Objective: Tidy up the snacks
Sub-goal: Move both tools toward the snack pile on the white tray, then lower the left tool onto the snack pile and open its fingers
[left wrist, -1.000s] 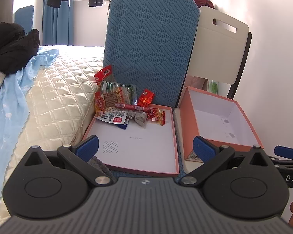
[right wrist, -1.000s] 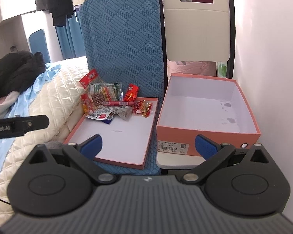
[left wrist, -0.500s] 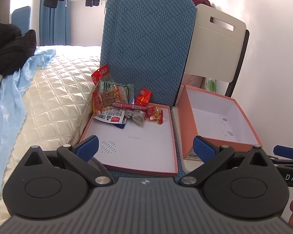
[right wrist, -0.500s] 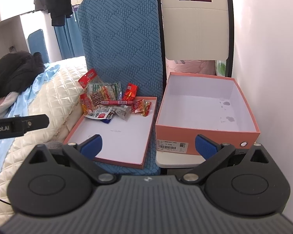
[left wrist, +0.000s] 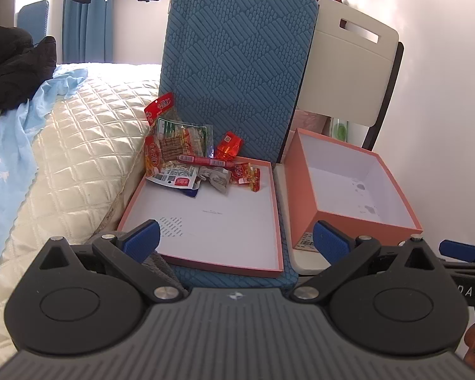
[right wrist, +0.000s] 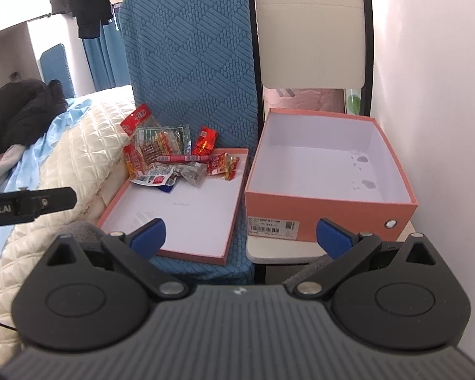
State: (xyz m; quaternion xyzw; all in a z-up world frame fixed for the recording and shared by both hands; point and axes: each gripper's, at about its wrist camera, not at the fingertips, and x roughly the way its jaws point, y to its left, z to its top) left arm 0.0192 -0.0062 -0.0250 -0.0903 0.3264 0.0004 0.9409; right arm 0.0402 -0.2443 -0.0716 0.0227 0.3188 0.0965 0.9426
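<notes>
Both grippers were just hanging back from the chairs, nothing in either one. The left gripper [left wrist: 236,237] had its jaws spread wide, blue pads [left wrist: 141,237] well apart, and the right gripper [right wrist: 242,234] was the same, wide open and holding nothing.

The snacks [left wrist: 190,158] were all piled at the far end of the lid [left wrist: 224,221], which lay flat on the blue chair [left wrist: 237,63]. A couple of packets leaned up against the chair back: a red one [left wrist: 228,146] standing tilted, and another red packet [left wrist: 160,107] sticking up highest at the left. A long red sausage stick [left wrist: 202,160] lay across the pile, with a clear bag of brown sticks [left wrist: 182,142] behind it. The near part of the lid was bare white.

Just beside it to the right, the pink box [right wrist: 329,202] sat open on the white chair [right wrist: 310,47], with a few dark stains on its white floor. The quilted bed [left wrist: 72,158] ran along the left, touching the blue chair's side.
</notes>
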